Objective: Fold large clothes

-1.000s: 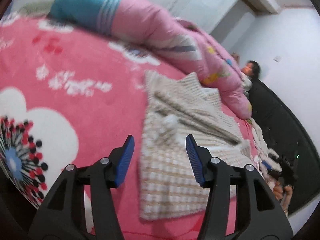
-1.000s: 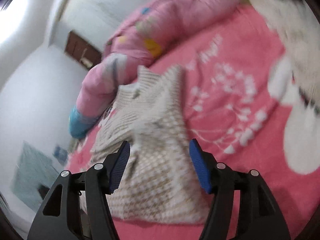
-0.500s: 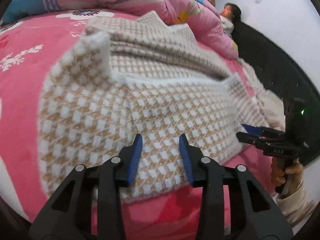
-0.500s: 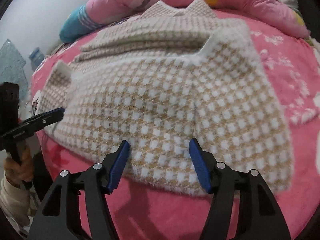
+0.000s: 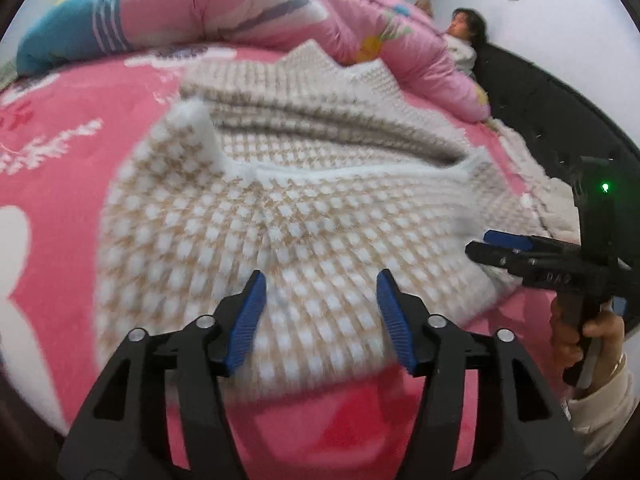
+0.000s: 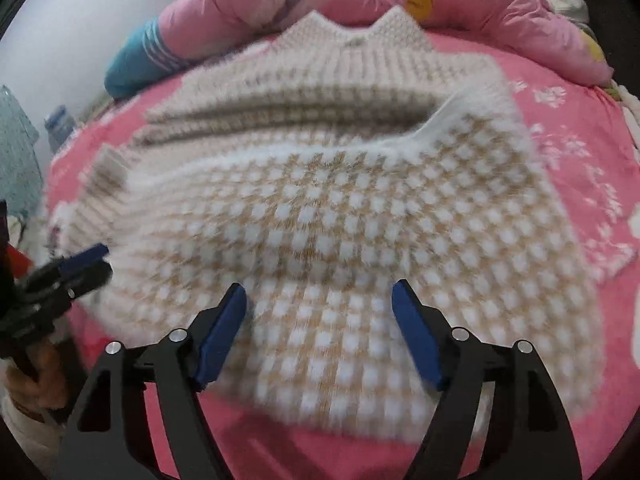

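Observation:
A beige-and-white checked knit sweater (image 5: 320, 220) (image 6: 340, 220) lies folded on the pink flowered blanket (image 5: 80, 168) (image 6: 580, 152), collar toward the far side. My left gripper (image 5: 320, 284) hovers over the sweater's near hem; its jaws are opening and the blue pads do not press the knit. My right gripper (image 6: 320, 292) hangs over the same hem farther along, jaws also opening, with fabric below them and nothing pinched. Each gripper shows side-on in the other's view, the right gripper (image 5: 486, 242) and the left gripper (image 6: 94, 256), both at the sweater's edge.
A rolled pink quilt (image 5: 280, 12) with a blue end (image 5: 60, 40) lies behind the sweater. A person (image 5: 464, 28) lies at the far corner beside a dark padded headboard (image 5: 560, 120). Pale cloth (image 5: 552, 200) is heaped at the right. The bed's near edge is just below my grippers.
Both grippers swung in close over the sweater's near hem during the first half second. Since then they have barely moved, and both pairs of jaws stand wider.

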`<state>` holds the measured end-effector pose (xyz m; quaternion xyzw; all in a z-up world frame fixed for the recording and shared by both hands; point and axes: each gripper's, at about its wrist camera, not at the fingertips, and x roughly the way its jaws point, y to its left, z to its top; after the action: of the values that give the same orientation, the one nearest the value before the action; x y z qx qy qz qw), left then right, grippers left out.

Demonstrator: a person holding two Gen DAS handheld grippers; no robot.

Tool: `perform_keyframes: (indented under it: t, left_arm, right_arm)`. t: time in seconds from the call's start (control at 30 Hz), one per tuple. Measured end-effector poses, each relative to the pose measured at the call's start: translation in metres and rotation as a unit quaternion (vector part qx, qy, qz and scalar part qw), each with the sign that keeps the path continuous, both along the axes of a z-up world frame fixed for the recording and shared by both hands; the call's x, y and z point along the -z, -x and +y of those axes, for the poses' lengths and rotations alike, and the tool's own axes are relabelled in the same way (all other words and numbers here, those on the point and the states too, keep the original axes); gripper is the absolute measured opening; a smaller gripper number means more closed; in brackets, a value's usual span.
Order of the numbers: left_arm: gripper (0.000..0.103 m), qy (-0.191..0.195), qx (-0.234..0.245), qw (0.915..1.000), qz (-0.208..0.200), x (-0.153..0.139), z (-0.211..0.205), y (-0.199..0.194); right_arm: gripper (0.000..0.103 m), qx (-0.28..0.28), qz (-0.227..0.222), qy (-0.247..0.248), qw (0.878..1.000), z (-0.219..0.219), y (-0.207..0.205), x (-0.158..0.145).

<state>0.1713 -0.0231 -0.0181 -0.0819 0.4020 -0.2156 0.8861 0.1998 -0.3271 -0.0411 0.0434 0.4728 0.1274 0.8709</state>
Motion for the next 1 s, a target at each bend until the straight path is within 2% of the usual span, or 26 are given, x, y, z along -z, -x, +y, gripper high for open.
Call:
perform_keyframes:
  t: [0.1,0.2,0.27,0.3,0.37,0.4,0.47,0.57,0.67,0.73,0.8,0.83,0.87,0.9,0.93,1.0]
  left_arm:
    - [0.058,0.037,0.032,0.9985,-0.023,-0.008,0.017,0.040]
    - [0.058,0.064,0.042,0.9969,0.015,0.009,0.027,0.065]
    - [0.058,0.073,0.019,0.9957,0.054,0.033,0.039,0.072]
    - [0.055,0.088,0.012,0.9941,0.063,0.040,0.044,0.071]
    - [0.055,0.151,-0.008,0.9860,0.071,0.045,0.060,0.063]
    - [0.055,0.166,-0.020,0.9837,0.065,0.045,0.064,0.057]
    - [0.055,0.176,-0.037,0.9821,0.055,0.046,0.068,0.042]
    - [0.054,0.210,-0.064,0.9743,0.051,0.050,0.076,0.021]
    - [0.044,0.241,-0.100,0.9640,0.052,0.055,0.084,0.006]
    - [0.038,0.239,-0.122,0.9619,0.051,0.058,0.087,0.002]
    - [0.028,0.217,-0.137,0.9652,0.049,0.055,0.083,-0.002]
    - [0.026,0.193,-0.141,0.9700,0.044,0.050,0.078,-0.001]
    - [0.020,0.173,-0.142,0.9738,0.040,0.045,0.070,-0.004]
    - [0.015,0.155,-0.140,0.9774,0.033,0.039,0.066,-0.003]
    - [0.014,0.121,-0.135,0.9833,0.013,0.026,0.058,0.003]
    - [0.011,0.081,-0.128,0.9883,-0.022,0.003,0.051,0.012]
  right_arm:
    - [0.073,-0.015,-0.026,-0.034,0.999,-0.017,0.043,-0.022]
    - [0.073,-0.017,-0.026,-0.050,0.998,-0.032,0.076,-0.030]
    - [0.073,-0.005,0.002,-0.079,0.997,-0.048,0.093,-0.019]
    - [0.073,0.004,0.018,-0.091,0.996,-0.050,0.091,-0.009]
    - [0.073,0.046,0.057,-0.116,0.991,-0.068,0.087,0.018]
    - [0.073,0.052,0.058,-0.142,0.987,-0.075,0.084,0.026]
    - [0.073,0.074,0.046,-0.186,0.979,-0.090,0.077,0.027]
    - [0.073,0.104,0.021,-0.195,0.975,-0.105,0.056,0.031]
    - [0.073,0.137,0.010,-0.238,0.962,-0.120,0.037,0.041]
    - [0.065,0.158,0.004,-0.251,0.955,-0.128,0.029,0.042]
    - [0.052,0.178,0.000,-0.252,0.951,-0.132,0.024,0.042]
    - [0.041,0.189,0.001,-0.247,0.951,-0.135,0.022,0.042]
    - [0.025,0.196,0.003,-0.243,0.950,-0.138,0.021,0.040]
    - [0.017,0.194,0.003,-0.244,0.950,-0.140,0.020,0.036]
    - [0.013,0.189,-0.001,-0.244,0.951,-0.137,0.020,0.031]
    - [0.011,0.177,-0.031,-0.224,0.958,-0.130,0.027,0.009]
